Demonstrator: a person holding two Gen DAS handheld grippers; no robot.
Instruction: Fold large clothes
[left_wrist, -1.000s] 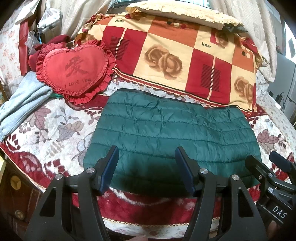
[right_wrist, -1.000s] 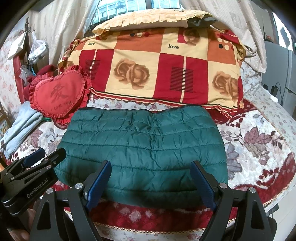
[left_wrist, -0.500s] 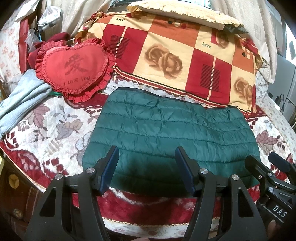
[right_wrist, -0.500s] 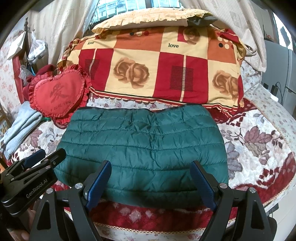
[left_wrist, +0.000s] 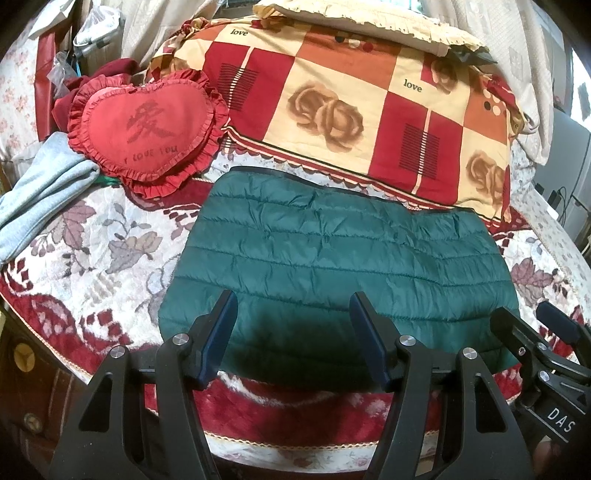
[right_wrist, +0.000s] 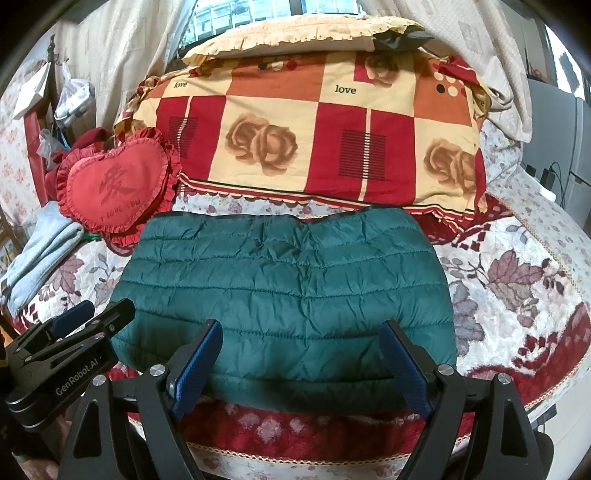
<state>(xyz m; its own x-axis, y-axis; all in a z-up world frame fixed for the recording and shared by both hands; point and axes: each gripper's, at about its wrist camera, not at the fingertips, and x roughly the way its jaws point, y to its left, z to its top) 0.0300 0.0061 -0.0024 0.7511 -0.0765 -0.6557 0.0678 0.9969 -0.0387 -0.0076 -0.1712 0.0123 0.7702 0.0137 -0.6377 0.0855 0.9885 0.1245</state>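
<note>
A: Jacket (left_wrist: 332, 258), green and quilted, lies as a flat, folded-looking slab on the bed (left_wrist: 110, 251), just in front of the checked rose quilt (left_wrist: 332, 110).

B: Why there?

A: Probably because the bedspread gives a broad, soft surface to fold on, within reach of both hands.

B: Which way does it run?

A: Long axis left to right across the bed; its dark-trimmed edge faces the quilt, the other long edge faces the person.

B: And the claws?

A: Left claw (left_wrist: 293, 332) is moderately open, right claw (right_wrist: 301, 363) wide; both empty, poised above the near edge, seemingly ready to grab it.
</note>
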